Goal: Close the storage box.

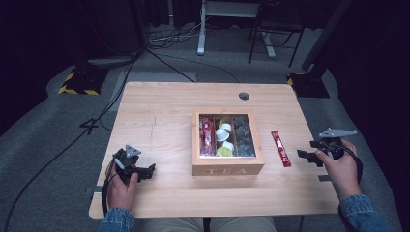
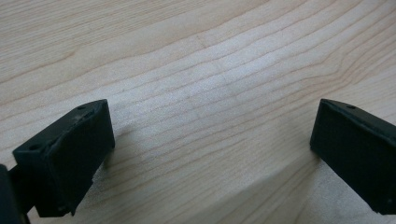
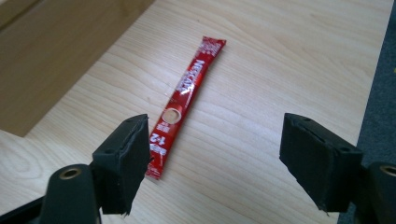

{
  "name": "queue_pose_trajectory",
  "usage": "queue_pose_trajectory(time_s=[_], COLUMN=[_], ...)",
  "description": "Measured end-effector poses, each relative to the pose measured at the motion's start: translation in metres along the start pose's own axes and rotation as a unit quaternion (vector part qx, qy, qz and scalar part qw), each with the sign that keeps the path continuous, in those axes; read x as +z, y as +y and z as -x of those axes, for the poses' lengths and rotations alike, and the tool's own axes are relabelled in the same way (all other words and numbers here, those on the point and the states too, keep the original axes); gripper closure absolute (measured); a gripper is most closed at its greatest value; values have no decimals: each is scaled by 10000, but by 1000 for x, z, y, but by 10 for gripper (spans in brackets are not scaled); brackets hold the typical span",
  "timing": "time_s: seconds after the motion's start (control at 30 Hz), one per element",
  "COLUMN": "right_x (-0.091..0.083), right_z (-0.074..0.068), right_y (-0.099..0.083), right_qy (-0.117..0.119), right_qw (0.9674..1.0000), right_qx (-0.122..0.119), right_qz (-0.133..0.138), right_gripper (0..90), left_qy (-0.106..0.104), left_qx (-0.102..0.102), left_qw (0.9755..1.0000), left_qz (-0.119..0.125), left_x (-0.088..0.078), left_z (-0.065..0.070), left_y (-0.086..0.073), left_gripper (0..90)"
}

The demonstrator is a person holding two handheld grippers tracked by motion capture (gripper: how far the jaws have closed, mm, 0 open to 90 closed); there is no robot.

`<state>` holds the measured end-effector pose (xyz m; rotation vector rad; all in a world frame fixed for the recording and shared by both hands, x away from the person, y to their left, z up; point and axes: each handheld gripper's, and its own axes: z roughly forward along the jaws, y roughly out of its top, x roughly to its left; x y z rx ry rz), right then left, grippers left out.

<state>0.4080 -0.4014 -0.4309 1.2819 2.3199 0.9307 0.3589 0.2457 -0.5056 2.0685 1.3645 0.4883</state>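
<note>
Three compartments divide the wooden tea box (image 1: 227,169), which sits near the middle of the table (image 1: 159,116) with "TEA" on its front wall. Its left compartment holds red sachets (image 1: 207,136), the middle one holds white and yellow-green pods (image 1: 224,137), and the right one holds dark grey packets (image 1: 243,137). What kind of packets those are cannot be told.

One sachet (image 1: 281,148) lies flat on the table just right of the box, apart from it. It is a long, narrow, glossy red stick with white lettering and a small cup picture, seen closely in the right gripper view (image 3: 187,100). The tabletop is pale wood with fine wavy grain and a round hole (image 1: 244,95) near its far edge.

The right gripper (image 3: 215,161) has its jaws spread wide and holds nothing; its left jaw sits right at the near end of the sachet, though contact cannot be told. In the high view this gripper (image 1: 306,155) is just right of the sachet.

The left gripper (image 2: 210,154) is also wide open and empty, low over bare wood at the near left of the table (image 1: 145,171).
</note>
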Motion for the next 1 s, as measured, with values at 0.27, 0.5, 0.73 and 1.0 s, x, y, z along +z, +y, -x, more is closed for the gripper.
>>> queue_pose_trajectory(time_s=[0.27, 0.5, 0.73, 1.0], right_x=[23, 38, 43, 50], right_z=[17, 20, 20, 17], right_y=[-25, -41, -49, -53], right_qy=[124, 6, -140, -384], right_qw=[9999, 9998, 9997, 9986], right_qx=[110, 214, 165, 187], right_qz=[-18, -31, 99, 322], right_gripper=[245, 241, 188, 89], left_qy=[-3, -2, -3, -2], left_qx=[-10, -9, -8, 4], left_qw=[10000, 10000, 10000, 10000], left_qz=[6, 4, 5, 0], left_x=[0, 0, 0, 0], left_z=[0, 0, 0, 0], left_y=[0, 0, 0, 0], left_gripper=[1, 0, 0, 1])
